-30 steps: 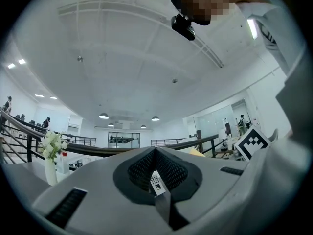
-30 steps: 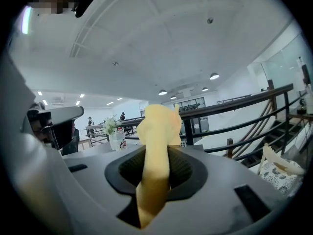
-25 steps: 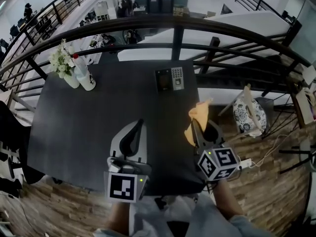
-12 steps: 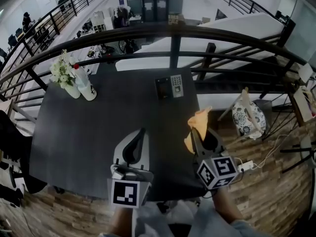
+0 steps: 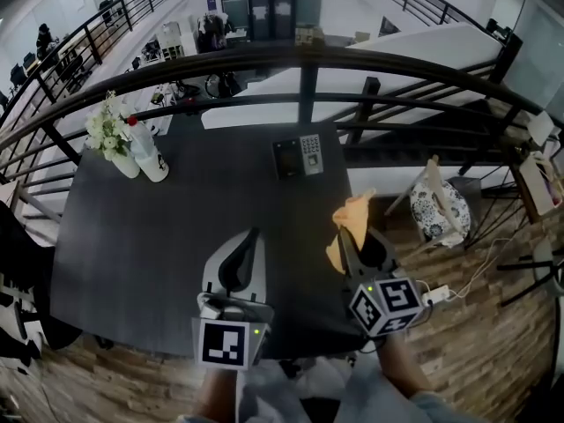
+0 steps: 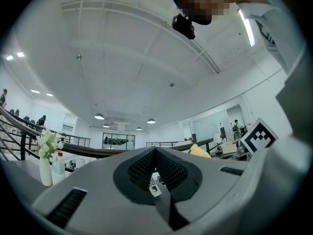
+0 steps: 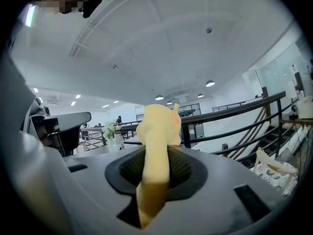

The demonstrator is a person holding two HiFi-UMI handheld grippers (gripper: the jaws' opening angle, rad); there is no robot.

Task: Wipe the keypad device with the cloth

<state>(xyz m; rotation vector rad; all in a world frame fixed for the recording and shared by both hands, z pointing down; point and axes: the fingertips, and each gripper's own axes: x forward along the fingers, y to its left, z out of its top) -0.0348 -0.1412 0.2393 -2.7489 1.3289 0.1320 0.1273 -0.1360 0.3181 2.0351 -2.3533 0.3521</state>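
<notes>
The keypad device, dark with a grey key panel, lies flat at the far right of the dark table. My right gripper is over the table's near right edge, well short of the device, shut on an orange-yellow cloth that sticks up past its tips. In the right gripper view the cloth fills the closed jaws. My left gripper hovers over the near middle of the table, shut and holding nothing. In the left gripper view a bit of the device shows under the jaws.
A vase of white flowers and a white bottle stand at the table's far left corner. A black railing runs just behind the table. A patterned bag sits on the floor to the right of the table.
Both grippers hold about the same place over the near edge. The head view has tipped slightly, so the device sits a little lower in the picture.
</notes>
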